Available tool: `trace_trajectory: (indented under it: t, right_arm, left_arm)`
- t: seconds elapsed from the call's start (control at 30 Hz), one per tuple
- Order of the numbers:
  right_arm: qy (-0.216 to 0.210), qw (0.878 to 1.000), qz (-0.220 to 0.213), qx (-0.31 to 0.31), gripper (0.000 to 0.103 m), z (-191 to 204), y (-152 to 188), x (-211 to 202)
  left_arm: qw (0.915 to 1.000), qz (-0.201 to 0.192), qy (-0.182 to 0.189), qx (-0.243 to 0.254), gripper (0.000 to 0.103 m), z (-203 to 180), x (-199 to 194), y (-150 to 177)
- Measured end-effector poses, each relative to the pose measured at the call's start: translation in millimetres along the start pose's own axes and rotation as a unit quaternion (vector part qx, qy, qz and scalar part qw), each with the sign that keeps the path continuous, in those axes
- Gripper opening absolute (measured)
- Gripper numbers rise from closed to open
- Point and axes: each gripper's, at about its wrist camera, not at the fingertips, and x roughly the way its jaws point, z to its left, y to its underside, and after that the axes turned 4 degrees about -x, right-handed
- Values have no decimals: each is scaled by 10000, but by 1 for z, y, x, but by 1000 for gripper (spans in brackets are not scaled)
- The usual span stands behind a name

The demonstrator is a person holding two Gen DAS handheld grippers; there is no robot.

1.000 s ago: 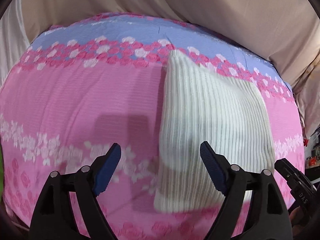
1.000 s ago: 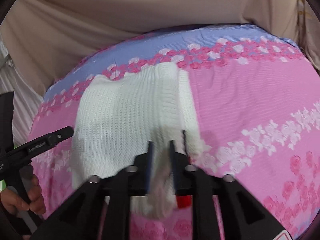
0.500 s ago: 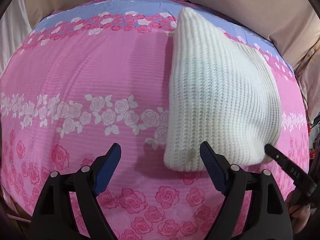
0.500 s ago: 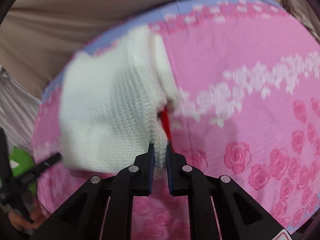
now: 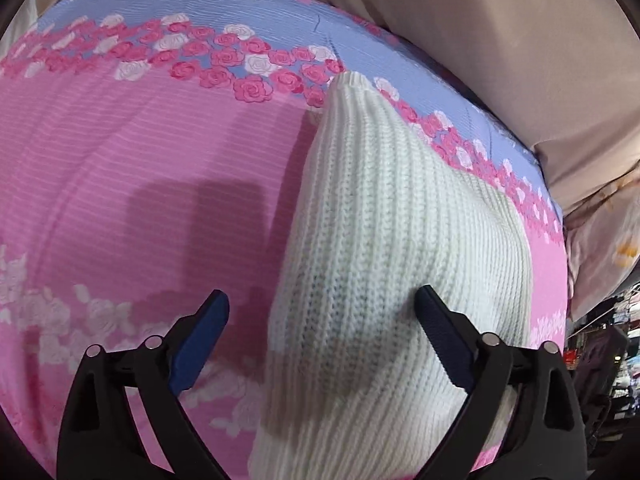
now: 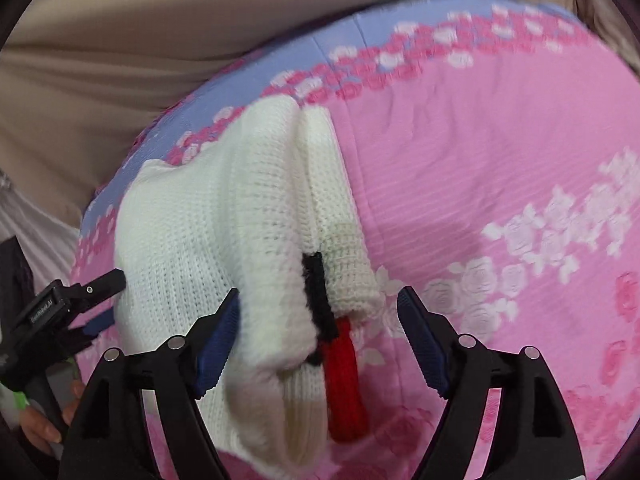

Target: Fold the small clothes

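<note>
left gripper (image 5: 322,312) jaws spread wide, blue pads (image 5: 198,342) apart, nothing clamped between them. right gripper (image 6: 320,314) likewise wide open, gripping nothing. in the right wrist view the left gripper shows at the far left edge, with the person's left hand (image 6: 48,416) wrapped around its handle.

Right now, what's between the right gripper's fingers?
In the right wrist view the right gripper is open over the white knit; its folded edge lies there, with black trim and a red strip, on the pink sheet.
</note>
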Motion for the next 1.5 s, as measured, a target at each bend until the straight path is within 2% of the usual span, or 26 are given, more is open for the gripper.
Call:
trace_trajectory:
  t: [0.03, 0.1, 0.17, 0.2, 0.27, 0.3, 0.37, 0.43, 0.53, 0.7, 0.77, 0.83, 0.93, 1.1, 1.13, 1.17, 1.2, 1.23, 1.27, 1.3, 1.33, 1.37, 1.4, 1.43, 1.47, 1.5]
  right_arm:
    - [-99, 9998, 63, 128, 86, -2, 0, 7]
    - [-333, 9990, -66, 286, 97, -4, 0, 12]
    - [-207, 9996, -78, 195, 93, 2, 0, 13]
    - [-256, 9996, -73, 130, 75, 6, -1, 14]
    - [-439, 9988, -26, 232, 57, 9, -1, 13]
    - [-515, 9982, -53, 293, 46, 10, -1, 9]
    - [-616, 9973, -157, 355, 38, 12, 0, -5]
    - [-741, 9962, -325, 320, 35, 15, 4, -28]
    - [-743, 9959, -467, 210, 35, 16, 25, -72]
    - [-692, 9965, -353, 304, 35, 7, 88, -145]
    - [-711, 9961, -417, 314, 35, 10, 109, -173]
    - [-756, 9948, -640, 220, 35, 21, 123, -205]
    - [-816, 9902, -1126, -125, 35, 51, 126, -246]
    - [-1186, 9702, -1978, -742, 34, 107, 115, -299]
    - [-1266, 9653, -2111, -869, 35, 120, 111, -303]
    - [-1310, 9625, -2170, -962, 36, 129, 109, -303]
    - [-1336, 9613, -2153, -1078, 41, 140, 105, -297]
    - [-1312, 9621, -2101, -1140, 45, 148, 102, -283]
    - [-1253, 9632, -2075, -1165, 55, 150, 100, -269]
    - [-1042, 9664, -2030, -1186, 59, 149, 99, -243]
    - [-834, 9711, -1914, -1154, 59, 145, 98, -216]
    - [-626, 9763, -1757, -1098, 58, 139, 101, -193]
    - [-317, 9826, -1546, -980, 50, 131, 104, -167]
    - [-241, 9880, -1299, -797, 46, 123, 110, -150]
    - [-425, 9911, -1125, -577, 33, 117, 118, -144]
    - [-592, 9915, -1066, -444, 30, 114, 126, -143]
  left_arm:
    - [10000, -2, 88, -17, 97, 1, 4, 0]
    - [9992, 122, 355, -127, 97, 5, 15, 0]
    - [9974, 210, 597, -333, 97, 9, 18, 1]
    - [9972, 224, 654, -302, 90, 8, 18, 1]
    - [9948, 358, 939, -188, 67, 3, 16, 1]
    - [9954, 340, 878, -149, 55, -2, 11, 1]
    - [9956, 308, 884, 16, 45, -13, -4, 3]
    - [9947, 329, 959, 172, 43, -23, -20, 9]
    - [9906, 481, 1141, 586, 42, -43, -54, 37]
    - [9772, 1009, 1573, 1011, 41, -63, -105, 100]
    - [9722, 1059, 1760, 1122, 41, -68, -128, 117]
    - [9693, 960, 1873, 1270, 41, -69, -152, 123]
    - [9664, 572, 2064, 1420, 41, -71, -196, 116]
    - [9614, -467, 2184, 1608, 43, -47, -286, 86]
    - [9612, -717, 2092, 1647, 45, -39, -299, 80]
    - [9627, -893, 1936, 1668, 54, -33, -303, 75]
    - [9653, -1085, 1683, 1679, 70, -24, -301, 71]
    - [9673, -1202, 1483, 1672, 81, -15, -296, 68]
    - [9705, -1317, 1190, 1633, 92, 0, -280, 64]
    - [9750, -1335, 847, 1560, 91, 17, -259, 62]
    - [9780, -1285, 643, 1515, 91, 27, -244, 60]
    - [9822, -1198, 234, 1426, 89, 49, -214, 60]
    - [9834, -1184, -85, 1372, 80, 61, -199, 61]
    - [9835, -1132, -403, 1353, 75, 73, -184, 64]
    - [9840, -1052, -607, 1302, 73, 85, -175, 67]
    - [9839, -1032, -767, 1245, 73, 94, -174, 72]
